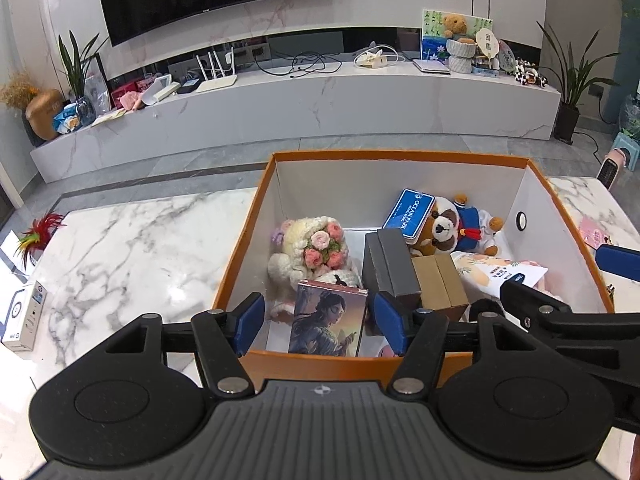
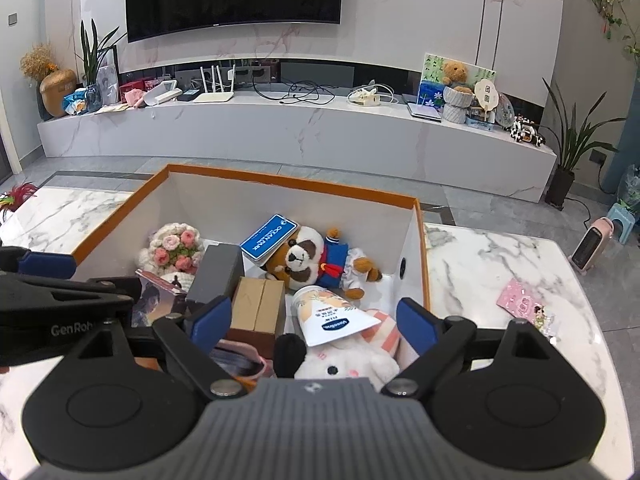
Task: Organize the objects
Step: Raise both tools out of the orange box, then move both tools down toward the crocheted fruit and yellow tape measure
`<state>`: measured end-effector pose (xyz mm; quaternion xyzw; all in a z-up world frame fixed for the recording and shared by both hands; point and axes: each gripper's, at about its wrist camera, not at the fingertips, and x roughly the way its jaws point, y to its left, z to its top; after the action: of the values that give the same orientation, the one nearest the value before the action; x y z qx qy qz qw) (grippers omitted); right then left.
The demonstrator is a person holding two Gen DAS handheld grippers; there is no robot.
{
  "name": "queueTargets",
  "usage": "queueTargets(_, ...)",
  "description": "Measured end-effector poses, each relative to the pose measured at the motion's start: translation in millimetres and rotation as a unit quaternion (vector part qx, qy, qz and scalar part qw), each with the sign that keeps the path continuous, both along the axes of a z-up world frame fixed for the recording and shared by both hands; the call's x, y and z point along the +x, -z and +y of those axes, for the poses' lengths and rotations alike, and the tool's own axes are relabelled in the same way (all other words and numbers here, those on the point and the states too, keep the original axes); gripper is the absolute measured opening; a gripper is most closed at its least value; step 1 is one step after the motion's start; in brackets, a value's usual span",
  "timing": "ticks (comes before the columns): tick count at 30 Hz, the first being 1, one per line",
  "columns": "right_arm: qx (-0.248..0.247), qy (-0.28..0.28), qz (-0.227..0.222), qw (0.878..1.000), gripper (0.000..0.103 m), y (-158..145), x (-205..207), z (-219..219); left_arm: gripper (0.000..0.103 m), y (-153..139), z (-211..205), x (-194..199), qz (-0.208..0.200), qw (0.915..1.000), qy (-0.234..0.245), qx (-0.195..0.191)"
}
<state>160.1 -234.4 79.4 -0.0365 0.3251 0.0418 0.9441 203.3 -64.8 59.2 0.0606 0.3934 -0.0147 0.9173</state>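
Both grippers, left (image 1: 320,320) and right (image 2: 314,322), hover with jaws apart and empty over the full box (image 1: 240,256); the card (image 2: 520,302) at 3 o'clock lies outside, and lowering risks toppling the book (image 1: 328,318).

You've got a matt cardboard box (image 1: 244,240), glossy veined marble table (image 1: 132,248), crocheted yarn doll (image 1: 308,248), plush bear (image 2: 320,264).

The left gripper (image 1: 322,326) and the right gripper (image 2: 314,322) are held side by side and close together, both angled forward and downward, each with its blue-padded jaws spread wide apart and gripping nothing, the left one's arm crossing the right camera's lower-left view.
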Motion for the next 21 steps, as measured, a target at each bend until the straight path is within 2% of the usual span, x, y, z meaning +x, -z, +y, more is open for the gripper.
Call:
queueTargets(11, -0.008, -0.023, -0.011, 1.000, 0.091, -10.4, -32.6, 10.2, 0.072, -9.4, 10.1, -30.5, -0.012, 0.9999, 0.003, 0.007)
queueTargets(16, -0.042, -0.046, -0.015, 0.998, 0.091, -15.4, -53.8, 24.5, 0.072, -10.3, 17.6, -51.9, -0.012, 0.9998, 0.004, 0.018)
queueTargets(21, -0.038, -0.047, -0.030, 0.998, 0.094, -18.9, -81.1, 29.1, 0.073, -15.9, 23.5, -73.5, -0.032, 0.9991, 0.006, 0.027)
